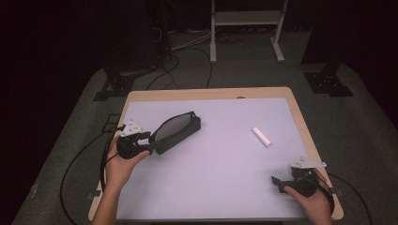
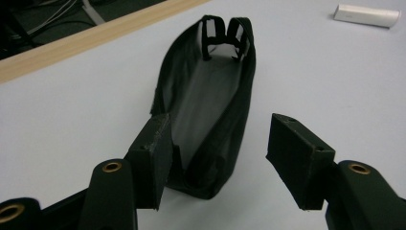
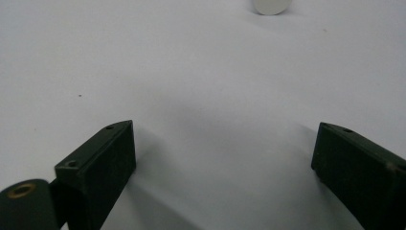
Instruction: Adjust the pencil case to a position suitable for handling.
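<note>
On table (image 1: 220,187), pouch (image 1: 174,131) between left tool (image 2: 220,160) jaws.

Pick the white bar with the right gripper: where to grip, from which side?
Grip the white bar across its narrow width, mid-length, coming from above. It lies flat and alone on the mat, beyond the open right gripper; turn the jaws to straddle its long sides.

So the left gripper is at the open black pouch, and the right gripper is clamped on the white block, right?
Not quite: the right gripper is open and holds nothing. The white block lies apart on the table, as the high view shows. The left gripper is at the open black pouch.
</note>
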The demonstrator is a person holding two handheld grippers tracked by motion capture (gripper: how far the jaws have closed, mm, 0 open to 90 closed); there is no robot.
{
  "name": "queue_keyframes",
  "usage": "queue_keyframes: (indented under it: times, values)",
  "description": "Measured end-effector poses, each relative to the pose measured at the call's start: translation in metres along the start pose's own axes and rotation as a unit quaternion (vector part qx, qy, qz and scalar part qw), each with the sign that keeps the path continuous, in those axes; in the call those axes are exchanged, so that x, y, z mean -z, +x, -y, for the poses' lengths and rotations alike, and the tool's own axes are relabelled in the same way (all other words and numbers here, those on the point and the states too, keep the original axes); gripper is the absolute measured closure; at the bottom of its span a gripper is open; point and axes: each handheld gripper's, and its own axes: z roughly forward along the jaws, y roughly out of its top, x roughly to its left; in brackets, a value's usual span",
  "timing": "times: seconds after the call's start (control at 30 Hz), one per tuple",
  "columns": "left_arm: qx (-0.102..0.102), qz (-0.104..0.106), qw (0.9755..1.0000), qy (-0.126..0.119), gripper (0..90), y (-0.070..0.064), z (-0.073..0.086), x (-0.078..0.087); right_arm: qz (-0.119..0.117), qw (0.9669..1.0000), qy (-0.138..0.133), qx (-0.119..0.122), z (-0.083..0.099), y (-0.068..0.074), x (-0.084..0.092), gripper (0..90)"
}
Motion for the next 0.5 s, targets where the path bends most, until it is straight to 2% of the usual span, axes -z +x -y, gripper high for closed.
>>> queue_keyframes:
  times: [0.1, 0.5]
  values:
    - [0.001, -0.001, 1.0, -0.007, 42.1, 0.002, -0.003, -0.002, 0.0, 1.0, 0.0, 0.0, 0.0, 0.0, 0.0, 7.0]
    - [-0.008, 0.004, 0.9999, -0.007, 48.3, 0.011, -0.017, -0.019, 0.0, 1.0, 0.0, 0.0, 0.0, 0.0, 0.0, 7.0]
